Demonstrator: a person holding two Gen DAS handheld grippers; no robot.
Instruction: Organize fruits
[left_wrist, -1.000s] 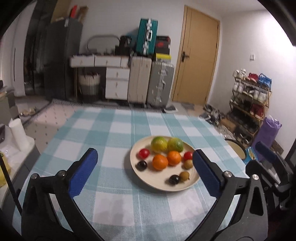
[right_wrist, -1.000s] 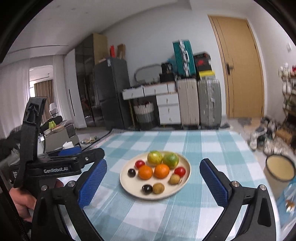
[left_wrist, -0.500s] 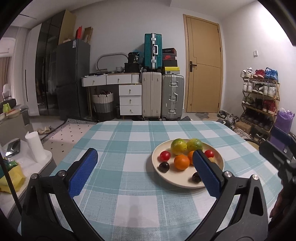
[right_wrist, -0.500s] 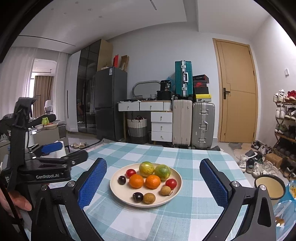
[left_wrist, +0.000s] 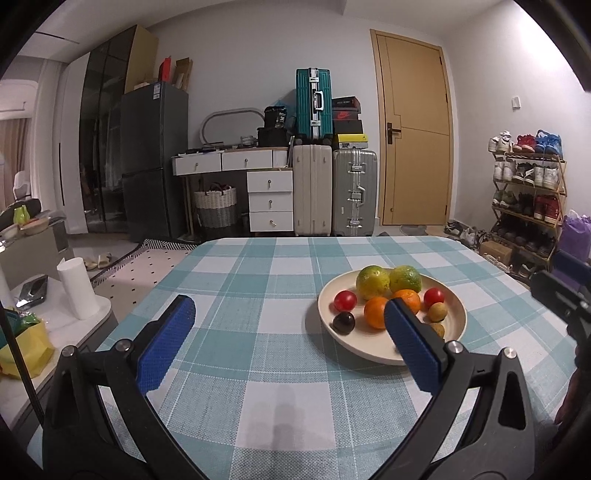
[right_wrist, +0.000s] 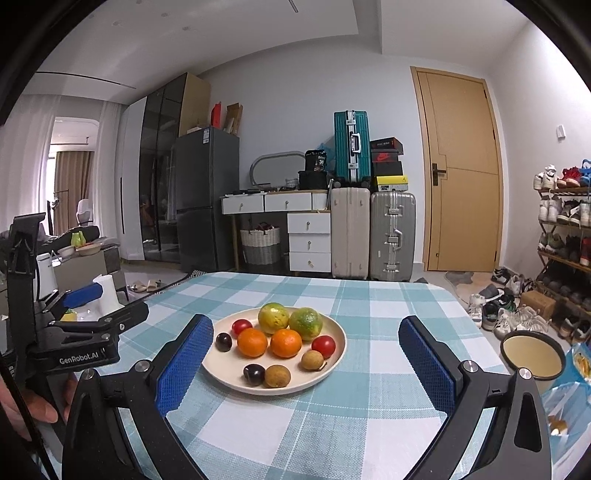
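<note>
Right wrist view is showing the right claw (right_wrist: 306, 354) gaping wide and empty, framing the plate (right_wrist: 334, 373) of fruits (right_wrist: 275, 341) mid-counter (right_wrist: 369, 424), likely choosing a pick, while the left claw (left_wrist: 286, 341) is hanging equally open beside it.

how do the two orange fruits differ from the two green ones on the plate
The two orange fruits are plain, even orange; the two green ones are mottled green and yellow. The orange pair looks slightly smaller than the green pair. The orange pair sits mid-plate, nearer the cameras; the green pair sits behind it by the far rim of the plate. All four are round, lie side by side in pairs, and neither gripper touches them.
</note>
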